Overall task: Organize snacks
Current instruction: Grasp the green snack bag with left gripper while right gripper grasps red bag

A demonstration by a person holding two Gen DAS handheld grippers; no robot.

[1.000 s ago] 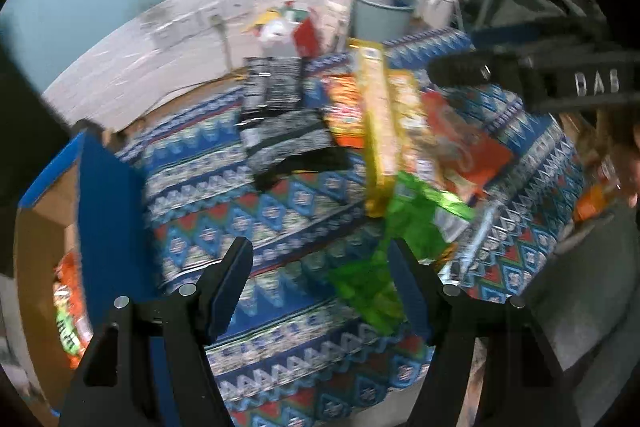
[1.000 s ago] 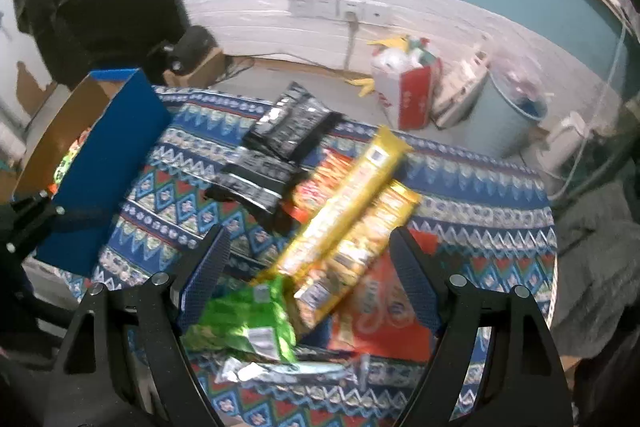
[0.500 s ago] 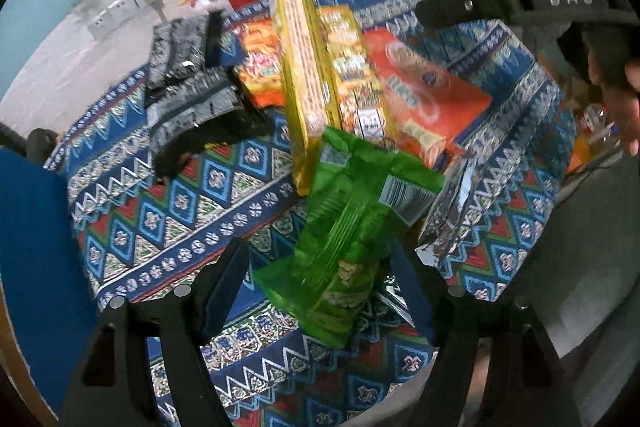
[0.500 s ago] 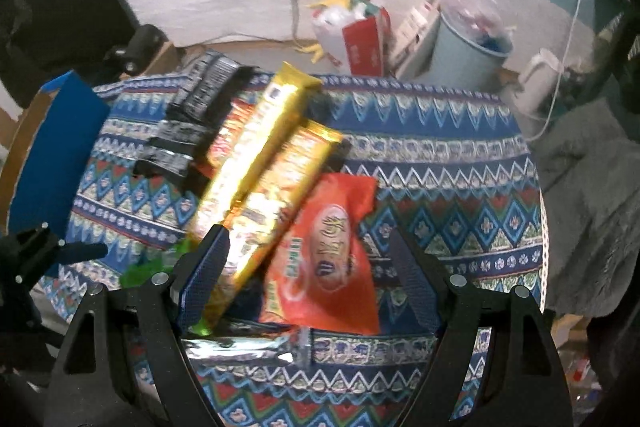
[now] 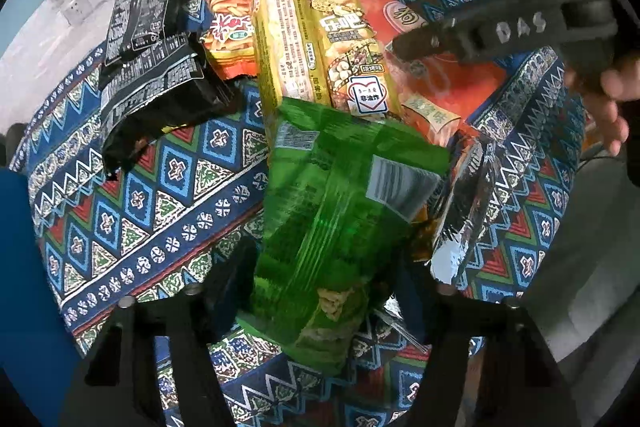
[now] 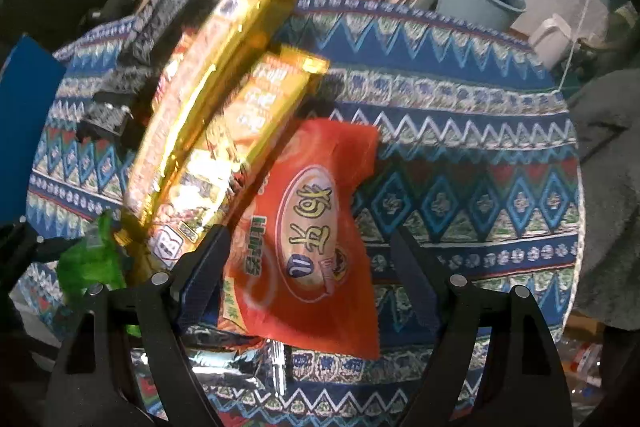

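Left gripper [image 5: 324,279] points steeply down over the green snack bag [image 5: 336,219]; jaws have just been closing w/ the bag's lower end between them, and both fingers appear to bear on the film, so read it as a pinch on the bag. Bag lies on the patterned tablecloth [image 5: 132,211], near edge of the pile, its top overlapping the ends of two long yellow packs [image 5: 304,27]; a silver foil pack [image 5: 464,211] sits just beside it on the right. Handling est.: light, air-filled, crinkly film, contents brittle, so squeeze gently. Film is slick and will slide or fold if taken mid-panel; best hold is the flat crimped seam at the end, not the puffed belly. Right gripper [image 6: 308,267] is spread wide, nothing held, straddling the lower half of the orange snack bag [image 6: 312,227], which lies flat on the cloth w/ one edge tucked against the yellow packs. Same soft, light, slippery behaviour expected; take its bottom seam or a side edge. Blue-walled box [image 6: 24,131] at far left is prob. the destination.
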